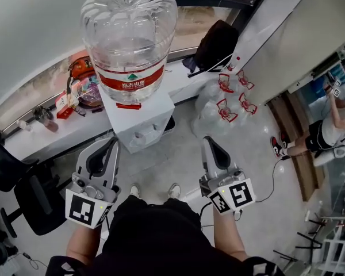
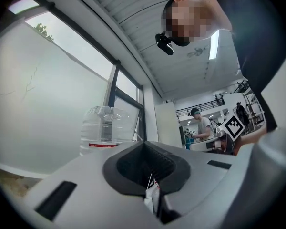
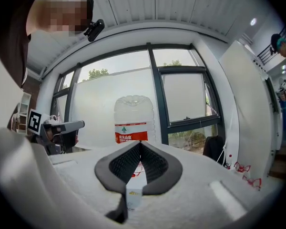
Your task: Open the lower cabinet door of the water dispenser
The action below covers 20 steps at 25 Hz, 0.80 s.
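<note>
Left gripper (image 1: pixel 111 144): jaws shut tight, pads meeting, nothing between them. Right gripper (image 1: pixel 209 142): jaws also fully together, empty. Both are held out level and point at the water dispenser (image 1: pixel 142 119), left one at its left front corner, right one off its right side; neither touches it.

The water dispenser is a white box standing on the floor against the window wall, straight ahead of the person. A big clear bottle (image 1: pixel 129 36) with a red label sits upside down on top of it. The lower cabinet door is on the front face below the taps; from above it cannot be made out. In the right gripper view the bottle (image 3: pixel 132 120) stands right above the shut tips.

The person's shoes (image 1: pixel 173 190) are just in front of the dispenser. Right of it, shrink-wrapped water bottles with red handles (image 1: pixel 227 94) lie on the floor. Behind and right of it, a black bag (image 1: pixel 217 43) sits on the sill. Left of it, clutter on the sill (image 1: pixel 80 88), and a black office chair (image 1: pixel 26 197) nearer. Far right of it, another person (image 1: pixel 328 132) stands.
</note>
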Tool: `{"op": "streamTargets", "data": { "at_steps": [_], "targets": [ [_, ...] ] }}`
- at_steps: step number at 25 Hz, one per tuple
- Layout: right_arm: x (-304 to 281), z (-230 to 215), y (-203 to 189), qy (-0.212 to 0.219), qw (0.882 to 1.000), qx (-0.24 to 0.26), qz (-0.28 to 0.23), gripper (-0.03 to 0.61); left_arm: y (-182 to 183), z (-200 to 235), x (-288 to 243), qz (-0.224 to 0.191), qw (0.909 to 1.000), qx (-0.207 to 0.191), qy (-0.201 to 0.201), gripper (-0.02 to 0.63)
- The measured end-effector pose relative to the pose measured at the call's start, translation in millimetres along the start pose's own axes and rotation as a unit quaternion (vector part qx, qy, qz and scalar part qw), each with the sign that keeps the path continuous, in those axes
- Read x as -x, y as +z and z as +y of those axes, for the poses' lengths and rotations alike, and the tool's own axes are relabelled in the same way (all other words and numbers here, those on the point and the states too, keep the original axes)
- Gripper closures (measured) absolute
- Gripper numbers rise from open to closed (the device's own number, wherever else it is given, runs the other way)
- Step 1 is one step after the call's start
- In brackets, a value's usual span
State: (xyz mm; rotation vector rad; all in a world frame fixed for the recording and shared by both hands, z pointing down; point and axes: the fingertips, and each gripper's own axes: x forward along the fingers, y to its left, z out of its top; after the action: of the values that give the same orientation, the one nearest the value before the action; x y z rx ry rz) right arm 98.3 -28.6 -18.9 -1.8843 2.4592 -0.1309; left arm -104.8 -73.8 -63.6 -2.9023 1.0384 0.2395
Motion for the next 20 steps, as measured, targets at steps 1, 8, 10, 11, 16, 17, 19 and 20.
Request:
{"op": "streamTargets", "data": {
  "at_steps": [1,8,10,11,16,17,19,20],
  "targets": [
    [-1.3,-5.6,-2.2,0.010,1.000,0.001,0.005,0.575,-1.3,-3.3,-1.5,0.001,0.9999,0.004,0.010,0.604],
    [-12.4,-31.4,-20.4,0.047,0.998,0.017,0.042,0.575,-27.0,-7.9,-12.7,0.022,0.9985,0.017,0.048,0.604],
    [-17.6,-33.9,-24.5,0.049,0.997,0.026,0.051,0.575,-36.7,-4.9,-17.0,0.032,0.9983,0.026,0.042,0.604],
    [-21.0,-34.0,-26.9,0.047,0.997,0.029,0.054,0.575,-40.7,-2.0,-19.2,0.036,0.9984,0.026,0.036,0.604],
    [-30.9,-33.9,-50.4,0.030,0.996,0.042,0.071,0.575,-66.0,14.0,-32.3,0.043,0.9986,0.028,0.010,0.604],
    [-31.0,-35.4,-57.4,0.027,0.996,0.040,0.072,0.575,-72.6,14.9,-34.4,0.045,0.9986,0.026,0.006,0.604],
    [-30.4,-40.0,-74.2,0.024,0.996,0.034,0.075,0.575,-86.7,13.9,-38.7,0.048,0.9987,0.018,-0.001,0.604],
    [-30.4,-42.6,-83.8,0.025,0.996,0.032,0.077,0.575,-94.4,12.6,-40.0,0.048,0.9987,0.015,-0.001,0.604]
  ]
}}
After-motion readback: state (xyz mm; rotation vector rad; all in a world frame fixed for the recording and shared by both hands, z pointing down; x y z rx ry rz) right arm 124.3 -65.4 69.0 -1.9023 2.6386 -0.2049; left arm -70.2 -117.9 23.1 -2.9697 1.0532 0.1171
